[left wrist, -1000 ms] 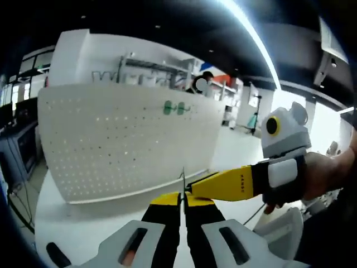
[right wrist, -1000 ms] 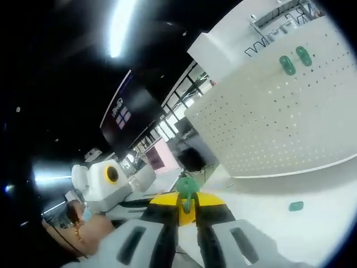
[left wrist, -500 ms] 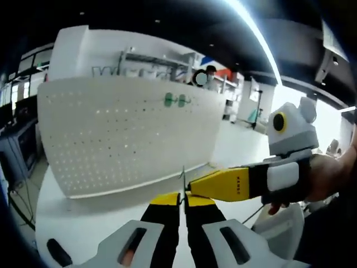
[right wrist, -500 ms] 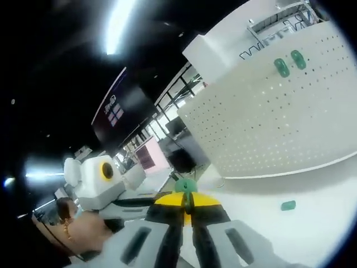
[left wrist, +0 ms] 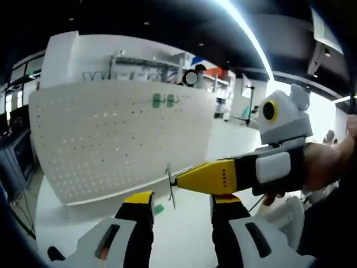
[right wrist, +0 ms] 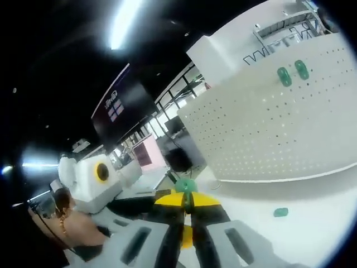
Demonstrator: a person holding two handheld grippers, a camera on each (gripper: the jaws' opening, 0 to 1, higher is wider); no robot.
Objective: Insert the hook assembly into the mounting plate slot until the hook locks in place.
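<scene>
The left gripper (left wrist: 174,207) stood with jaws parted, nothing between them, while the right gripper (right wrist: 187,205) was clenched on a green hook assembly (right wrist: 186,186). Well beyond, across open white tabletop (right wrist: 312,234), rose the pegboard mounting plate (left wrist: 117,139), two green hooks (right wrist: 293,72) near its upper edge.

White table with pegboard and a loose green piece

The white table (right wrist: 312,195) carries an upright white pegboard (right wrist: 268,128) standing along its far side; one small green plastic piece (right wrist: 280,212) lies flat on the tabletop near the pegboard's foot, apart from it.
</scene>
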